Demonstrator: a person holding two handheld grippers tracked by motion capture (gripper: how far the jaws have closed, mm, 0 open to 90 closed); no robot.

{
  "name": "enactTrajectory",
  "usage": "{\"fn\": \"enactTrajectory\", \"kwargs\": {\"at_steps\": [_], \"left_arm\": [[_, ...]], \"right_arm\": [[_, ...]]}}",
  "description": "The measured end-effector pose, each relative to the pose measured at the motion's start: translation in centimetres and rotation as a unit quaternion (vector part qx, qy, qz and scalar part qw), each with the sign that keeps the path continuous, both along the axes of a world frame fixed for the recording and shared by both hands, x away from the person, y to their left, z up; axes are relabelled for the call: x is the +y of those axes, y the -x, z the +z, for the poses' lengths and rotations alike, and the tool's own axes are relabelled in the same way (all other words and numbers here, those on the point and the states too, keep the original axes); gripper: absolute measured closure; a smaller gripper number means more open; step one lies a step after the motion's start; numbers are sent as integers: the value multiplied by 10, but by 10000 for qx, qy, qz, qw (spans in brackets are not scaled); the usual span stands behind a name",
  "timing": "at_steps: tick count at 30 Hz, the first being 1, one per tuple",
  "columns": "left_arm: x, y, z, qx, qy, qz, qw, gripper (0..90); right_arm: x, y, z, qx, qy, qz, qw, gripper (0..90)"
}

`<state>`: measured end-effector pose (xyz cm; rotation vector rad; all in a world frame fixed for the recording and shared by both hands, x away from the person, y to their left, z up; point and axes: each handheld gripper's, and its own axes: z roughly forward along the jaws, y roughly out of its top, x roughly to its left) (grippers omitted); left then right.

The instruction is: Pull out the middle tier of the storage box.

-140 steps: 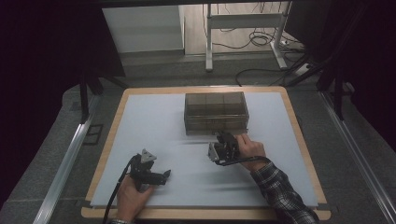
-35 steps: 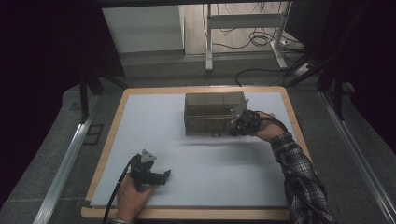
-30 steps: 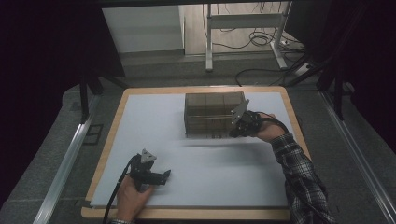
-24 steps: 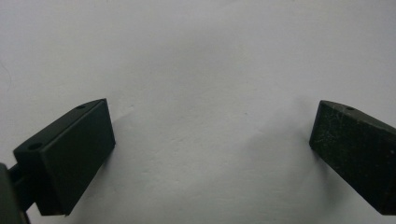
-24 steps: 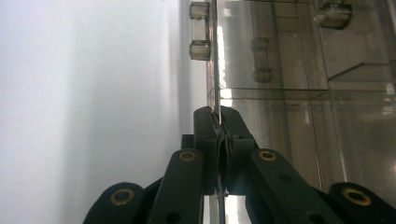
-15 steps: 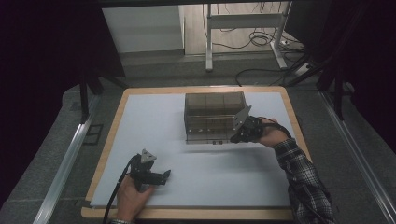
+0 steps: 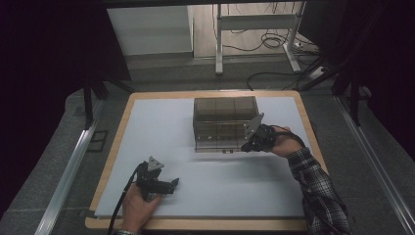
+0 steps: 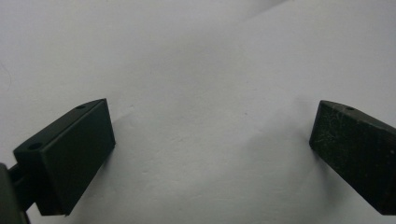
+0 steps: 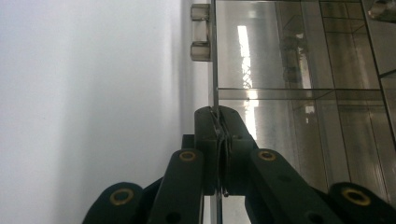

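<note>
Box lid (image 7: pixel 230 145) — swung lower since, pinched by right gripper (image 7: pixel 248 145).

Lab recording bench: a wood-edged table (image 7: pixel 111 161) with a plain white top stands enclosed by black curtains (image 7: pixel 49 54) on both sides. Just beyond the table, loose cables (image 7: pixel 254 46) lie on the floor around the white legs of a desk frame (image 7: pixel 254 24). Metal rails (image 7: pixel 63 176) run along the table's left and right flanks.

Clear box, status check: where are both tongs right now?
Right tongs shut on the clear box's thin front panel edge. Left tongs open, empty, over the white mat. Nothing in the way.
</note>
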<state>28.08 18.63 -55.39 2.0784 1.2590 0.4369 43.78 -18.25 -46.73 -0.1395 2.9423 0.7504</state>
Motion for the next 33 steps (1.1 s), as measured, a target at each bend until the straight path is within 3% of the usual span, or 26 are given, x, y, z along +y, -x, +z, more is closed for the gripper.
{"fn": "enactTrajectory", "kwargs": {"at_steps": [9, 20, 33], "left_arm": [[0, 0, 0, 1, 2, 1, 10000, 0], [0, 0, 0, 0, 2, 0, 10000, 0], [0, 0, 0, 1, 3, 2, 10000, 0]], "right_arm": [[0, 1, 1, -18, -92, -3, 10000, 772], [4, 9, 7, -192, -190, -73, 9996, 671], [8, 15, 12, -259, -320, -224, 9989, 600]]}}
